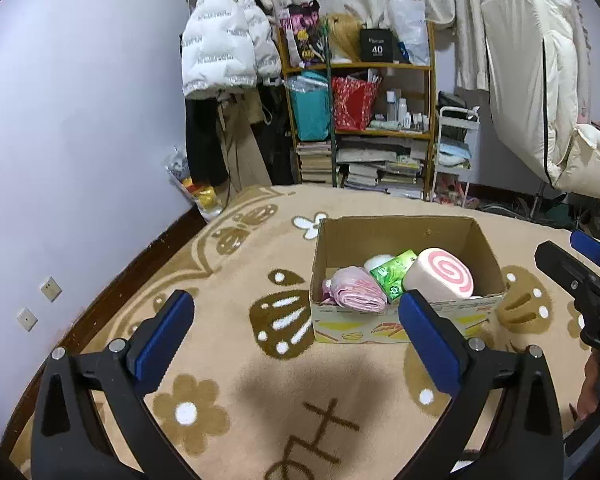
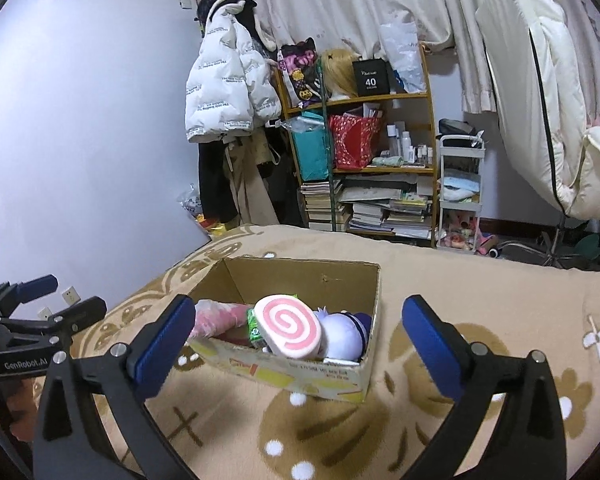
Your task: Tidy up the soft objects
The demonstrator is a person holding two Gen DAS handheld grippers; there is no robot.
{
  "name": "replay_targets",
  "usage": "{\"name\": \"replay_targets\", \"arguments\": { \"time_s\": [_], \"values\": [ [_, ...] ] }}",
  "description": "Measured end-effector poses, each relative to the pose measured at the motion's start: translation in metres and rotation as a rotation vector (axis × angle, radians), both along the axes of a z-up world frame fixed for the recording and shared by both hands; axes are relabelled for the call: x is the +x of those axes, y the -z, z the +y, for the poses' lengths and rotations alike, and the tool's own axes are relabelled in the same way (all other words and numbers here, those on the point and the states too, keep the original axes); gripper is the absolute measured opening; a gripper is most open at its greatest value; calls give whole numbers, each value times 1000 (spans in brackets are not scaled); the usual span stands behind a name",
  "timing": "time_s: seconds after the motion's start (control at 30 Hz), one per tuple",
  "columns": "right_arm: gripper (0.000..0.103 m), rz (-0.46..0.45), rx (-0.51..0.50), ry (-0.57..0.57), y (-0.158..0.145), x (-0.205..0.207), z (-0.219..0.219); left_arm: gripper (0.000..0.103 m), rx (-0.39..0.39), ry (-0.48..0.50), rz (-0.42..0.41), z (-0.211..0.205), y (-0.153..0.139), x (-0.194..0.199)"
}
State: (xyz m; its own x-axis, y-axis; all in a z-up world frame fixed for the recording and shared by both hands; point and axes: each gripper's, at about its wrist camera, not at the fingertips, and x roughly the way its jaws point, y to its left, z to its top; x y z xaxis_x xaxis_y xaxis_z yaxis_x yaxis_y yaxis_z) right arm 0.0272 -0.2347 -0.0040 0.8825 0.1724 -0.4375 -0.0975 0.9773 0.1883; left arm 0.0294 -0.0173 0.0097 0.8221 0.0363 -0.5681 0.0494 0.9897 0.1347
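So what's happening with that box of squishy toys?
A person is tidying soft things into an open cardboard box on a beige flower-patterned blanket. Inside lie a pink-and-white swirl roll cushion, a pink rolled cloth, a green tissue packet and a pale purple plush toy. Both handheld tools, the left gripper and the right gripper, have jaws wide open, holding nothing, in front of the box.

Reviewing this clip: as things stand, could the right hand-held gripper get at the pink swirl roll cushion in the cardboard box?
Probably yes. The right hand-held gripper is open and empty, and the swirl roll cushion lies on top in the open-topped cardboard box, with nothing covering it. The left hand-held gripper sits off to the side.
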Motion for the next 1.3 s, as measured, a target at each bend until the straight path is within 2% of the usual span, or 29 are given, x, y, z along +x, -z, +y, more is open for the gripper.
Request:
{"name": "replay_targets", "arguments": {
  "time_s": [0.2,0.5,0.8,1.1,1.3],
  "values": [
    [103,-17,-27,9,-10,-20,4,102,22,1,-49,0,-12,-25],
    [103,1,-45,26,-10,-35,3,102,19,1,-64,3,-16,-42],
    [103,21,-48,43,-5,-36,-2,102,4,-45,-88,7,-12,-46],
    [103,40,-41,44,-1,-28,-8,102,3,-29,-65,6,-5,-37],
    [103,57,-50,46,6,-21,-11,102,28,-13,-61,-1,-3,-34]
  ]
}}
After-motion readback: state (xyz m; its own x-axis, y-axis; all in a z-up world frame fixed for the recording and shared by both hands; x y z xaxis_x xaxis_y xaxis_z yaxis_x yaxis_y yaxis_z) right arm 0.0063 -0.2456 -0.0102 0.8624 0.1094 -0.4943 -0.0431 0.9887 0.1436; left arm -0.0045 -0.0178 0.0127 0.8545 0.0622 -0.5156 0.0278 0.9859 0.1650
